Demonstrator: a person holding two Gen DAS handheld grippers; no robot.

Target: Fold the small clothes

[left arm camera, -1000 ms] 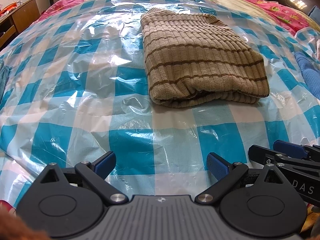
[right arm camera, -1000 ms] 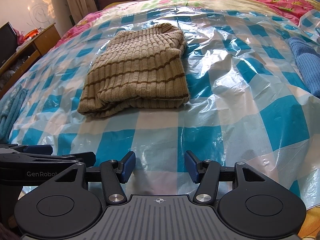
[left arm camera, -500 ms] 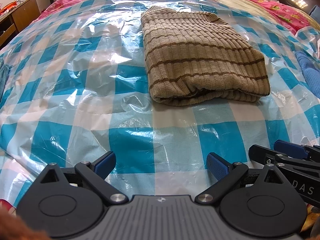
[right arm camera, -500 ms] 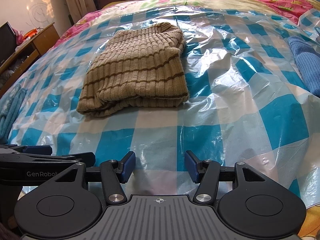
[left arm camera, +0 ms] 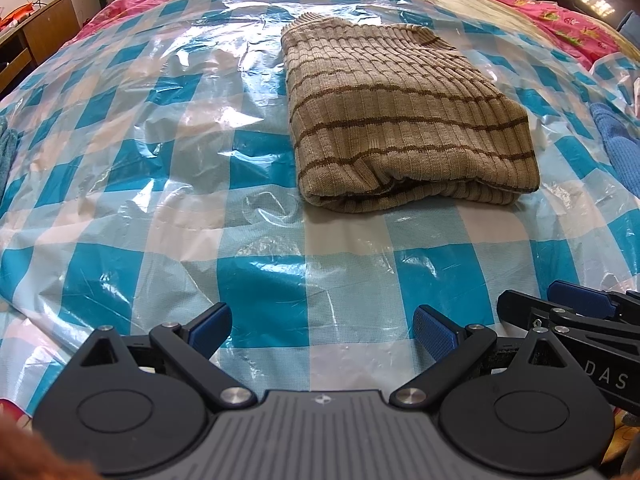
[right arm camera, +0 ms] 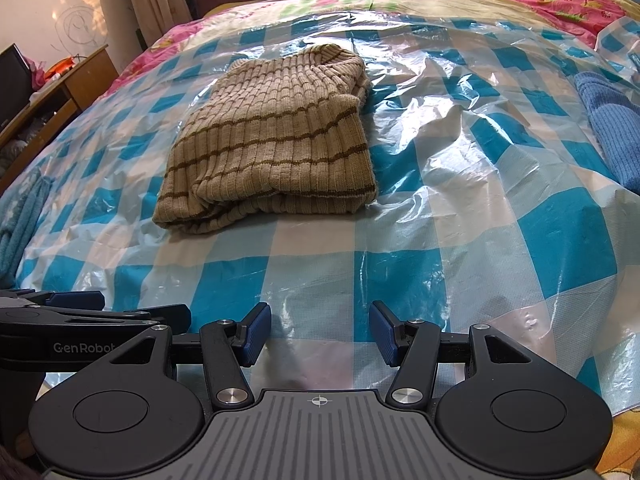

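The left gripper (left arm camera: 322, 326) and right gripper (right arm camera: 319, 332) both gape wide, gripping nothing, above the glossy blue-and-white checked plastic sheet (left arm camera: 260, 312). At one o'clock from the left gripper lies the folded ribbed beige sweater (left arm camera: 404, 120) with brown stripes, its long axis running six-to-twelve, collar far.

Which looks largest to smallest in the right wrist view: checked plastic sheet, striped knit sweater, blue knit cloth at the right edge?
1. Checked plastic sheet, covering most of the bed.
2. Striped knit sweater, folded.
3. Blue knit cloth, though the frame edge cuts it off, so its full size is unsure.
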